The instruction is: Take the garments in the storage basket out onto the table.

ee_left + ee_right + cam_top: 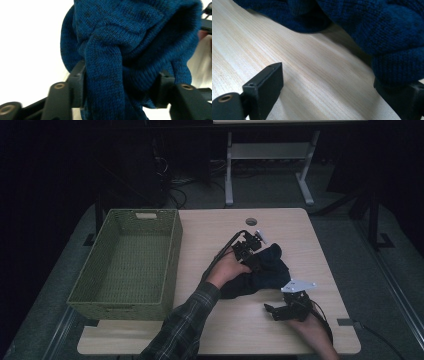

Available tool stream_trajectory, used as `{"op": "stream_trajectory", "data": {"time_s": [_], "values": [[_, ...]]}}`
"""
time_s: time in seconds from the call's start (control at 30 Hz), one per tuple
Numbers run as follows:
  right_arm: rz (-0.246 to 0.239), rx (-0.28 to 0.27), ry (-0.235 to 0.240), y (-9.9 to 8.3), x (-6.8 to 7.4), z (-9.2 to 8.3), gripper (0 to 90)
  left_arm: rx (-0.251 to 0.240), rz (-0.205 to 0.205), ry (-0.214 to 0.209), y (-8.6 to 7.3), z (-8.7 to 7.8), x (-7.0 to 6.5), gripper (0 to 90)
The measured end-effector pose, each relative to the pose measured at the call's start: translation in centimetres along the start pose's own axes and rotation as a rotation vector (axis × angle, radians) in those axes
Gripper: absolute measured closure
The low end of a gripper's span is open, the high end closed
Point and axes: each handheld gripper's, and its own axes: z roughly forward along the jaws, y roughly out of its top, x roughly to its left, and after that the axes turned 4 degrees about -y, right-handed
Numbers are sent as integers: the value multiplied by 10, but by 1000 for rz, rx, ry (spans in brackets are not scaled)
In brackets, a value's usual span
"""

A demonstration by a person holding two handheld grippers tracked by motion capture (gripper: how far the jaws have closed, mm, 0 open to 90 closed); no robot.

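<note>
**Blue knit garment bunched on the desk between two claws**

A dark blue knitted garment (260,272) lies crumpled on the light wooden desk (210,235), right of centre and well apart from the green woven basket (127,262) that stands at the desk's left edge.

The left claw (252,256) rests on the garment's upper left part, held by a hand (227,270) in a plaid sleeve. In the left gripper view a thick roll of the knit (105,82) runs between its two black jaws, which stand apart on either side of it; whether the pads press into the fabric cannot be told.

The right claw (272,310) sits low on the desk just beside the garment's near edge, pointing left. In the right gripper view it is released: the jaws stand wide apart with bare wood between them, and a fold of the knit (397,62) overhangs the right-hand jaw.
</note>
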Motion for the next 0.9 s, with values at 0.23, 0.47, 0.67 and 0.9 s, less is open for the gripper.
{"op": "stream_trajectory", "data": {"time_s": [0.23, 0.47, 0.67, 0.9], "values": [[2, 1, 1, 0, 0, 0, 86, -86, 10, 25, -3, -28, -1, 278], [6, 2, 2, 0, 0, 0, 86, -119, 27, 56, -9, -53, -5, 264], [3, 2, 2, 0, 0, 0, 86, -123, 41, 69, -23, -71, -13, 406], [0, 2, 0, 0, 0, 0, 86, -138, 61, 61, -49, -87, -26, 663]]}}
